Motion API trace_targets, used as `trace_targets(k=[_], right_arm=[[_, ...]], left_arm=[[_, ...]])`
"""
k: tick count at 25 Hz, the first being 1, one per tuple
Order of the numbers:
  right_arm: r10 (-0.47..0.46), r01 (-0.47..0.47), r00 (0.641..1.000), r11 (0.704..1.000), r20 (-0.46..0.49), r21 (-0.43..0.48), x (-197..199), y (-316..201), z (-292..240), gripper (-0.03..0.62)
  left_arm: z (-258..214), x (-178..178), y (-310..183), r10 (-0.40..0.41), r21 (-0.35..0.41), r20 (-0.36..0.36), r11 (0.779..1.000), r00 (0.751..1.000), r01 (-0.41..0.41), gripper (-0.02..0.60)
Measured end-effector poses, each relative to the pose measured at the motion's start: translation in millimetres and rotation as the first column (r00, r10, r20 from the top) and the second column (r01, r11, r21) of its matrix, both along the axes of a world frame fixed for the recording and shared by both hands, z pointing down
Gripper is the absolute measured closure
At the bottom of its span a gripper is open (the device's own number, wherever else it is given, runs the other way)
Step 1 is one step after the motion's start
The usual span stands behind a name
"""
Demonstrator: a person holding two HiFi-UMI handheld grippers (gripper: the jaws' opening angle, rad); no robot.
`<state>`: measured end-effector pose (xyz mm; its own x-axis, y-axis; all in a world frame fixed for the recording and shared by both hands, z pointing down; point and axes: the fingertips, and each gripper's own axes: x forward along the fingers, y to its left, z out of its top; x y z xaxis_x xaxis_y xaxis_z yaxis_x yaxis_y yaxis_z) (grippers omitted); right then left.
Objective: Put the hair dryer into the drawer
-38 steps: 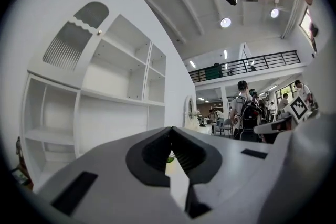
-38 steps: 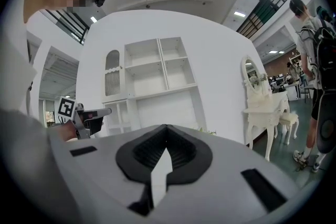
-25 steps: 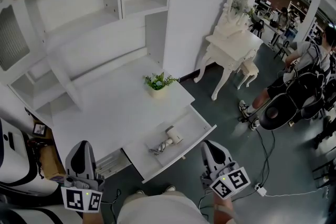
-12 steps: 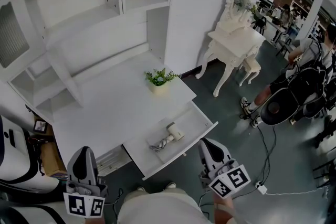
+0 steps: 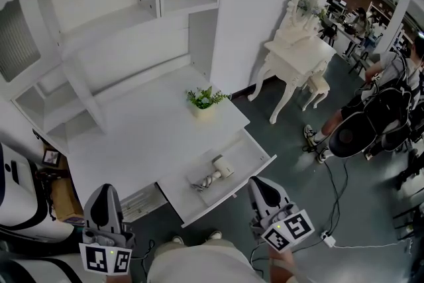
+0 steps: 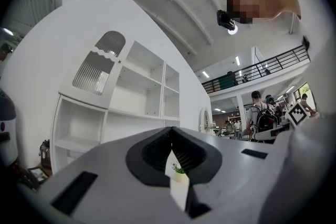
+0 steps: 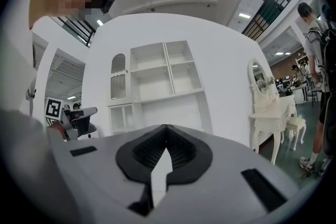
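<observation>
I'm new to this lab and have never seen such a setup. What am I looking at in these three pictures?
There is no robot here: a person holds a two-jaw gripper in each hand. The wide picture comes from a camera on the person's head, looking down. The left gripper and right gripper show near its bottom edge. The other two pictures come from cameras riding on each gripper, looking along its jaws. Both pairs of jaws are closed and hold nothing. On the white desk stands a small potted plant. Its drawer is open, and the hair dryer lies inside.
</observation>
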<state>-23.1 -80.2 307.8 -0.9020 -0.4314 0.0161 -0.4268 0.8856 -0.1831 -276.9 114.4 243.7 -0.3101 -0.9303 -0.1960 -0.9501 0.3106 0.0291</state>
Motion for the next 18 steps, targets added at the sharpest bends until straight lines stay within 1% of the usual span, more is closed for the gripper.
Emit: trace_targets(k=[11,18], right_arm=[[-0.014,0.014,1.0,1.0,0.0,-0.002,-21,16,0,0.586],[-0.002,0.002,1.0,1.0,-0.003,-0.008,-23,20,3,0.586]], left_arm=[[9,-13,11,0.002,-0.027,-0.016,1.0,1.0,-0.003,0.566],[9,-16,8,0.02,-0.02,-0.018,1.0,1.0,-0.021,0.566]])
